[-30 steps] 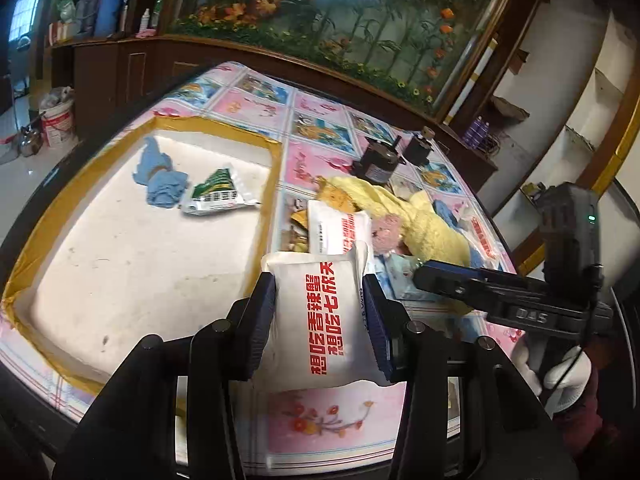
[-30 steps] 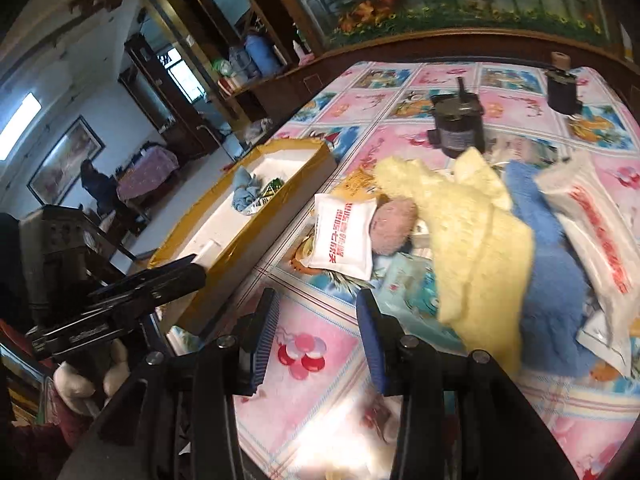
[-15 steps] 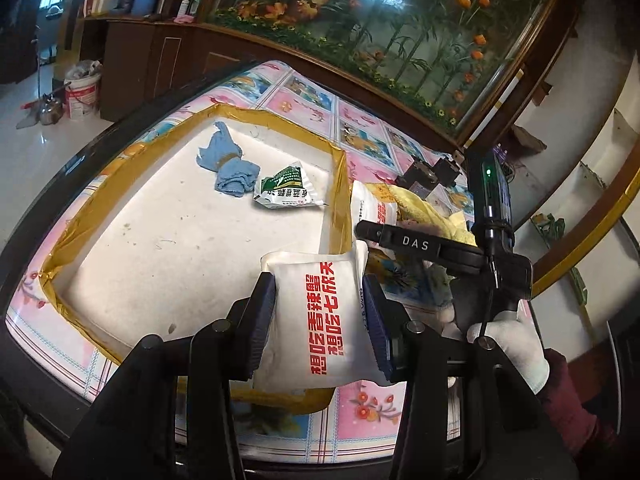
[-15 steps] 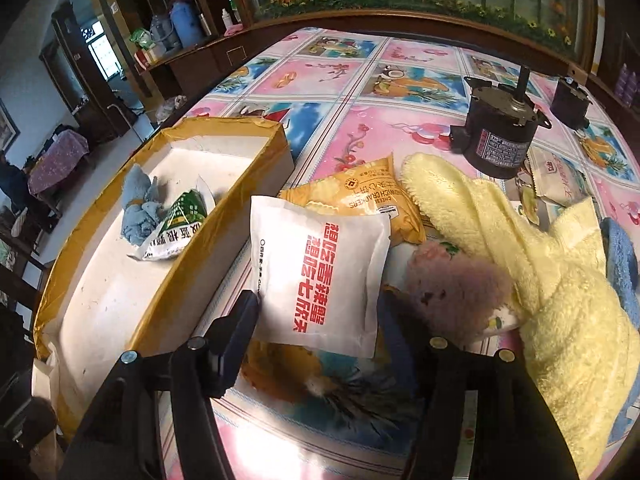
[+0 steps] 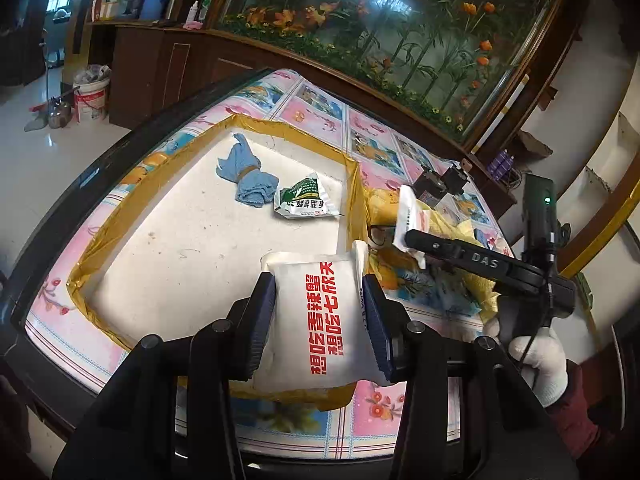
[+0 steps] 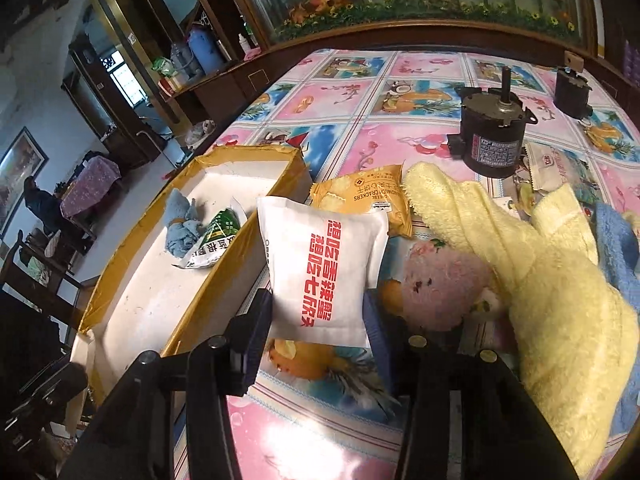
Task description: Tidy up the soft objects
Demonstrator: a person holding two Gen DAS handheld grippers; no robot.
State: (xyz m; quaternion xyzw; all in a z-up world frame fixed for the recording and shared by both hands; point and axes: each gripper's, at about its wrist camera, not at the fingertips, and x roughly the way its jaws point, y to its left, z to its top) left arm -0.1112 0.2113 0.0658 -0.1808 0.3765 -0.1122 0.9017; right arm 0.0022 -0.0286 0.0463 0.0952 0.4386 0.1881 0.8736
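Note:
My left gripper point(image 5: 320, 312) is shut on a white snack packet with red lettering point(image 5: 320, 316), held above the near right corner of the yellow-edged white box point(image 5: 96, 248). In the box lie a blue cloth point(image 5: 248, 176) and a green-and-white packet point(image 5: 304, 200). My right gripper point(image 6: 318, 328) is shut on a second white snack packet point(image 6: 320, 264), lifted and tilted beside the box's wall point(image 6: 224, 276); it shows in the left wrist view point(image 5: 408, 216) too. A pink plush toy point(image 6: 440, 284), a yellow towel point(image 6: 540, 280) and an orange cracker packet point(image 6: 368, 196) lie on the table.
A black motor point(image 6: 492, 140) and a smaller one point(image 6: 572, 92) stand at the back of the patterned tablecloth point(image 6: 360, 92). A blue towel point(image 6: 616, 240) lies at the right edge. A wooden cabinet and aquarium run behind the table.
My left gripper has carried its packet left over the box. My right gripper has moved forward to the second white packet, shut on it and tilted it up.

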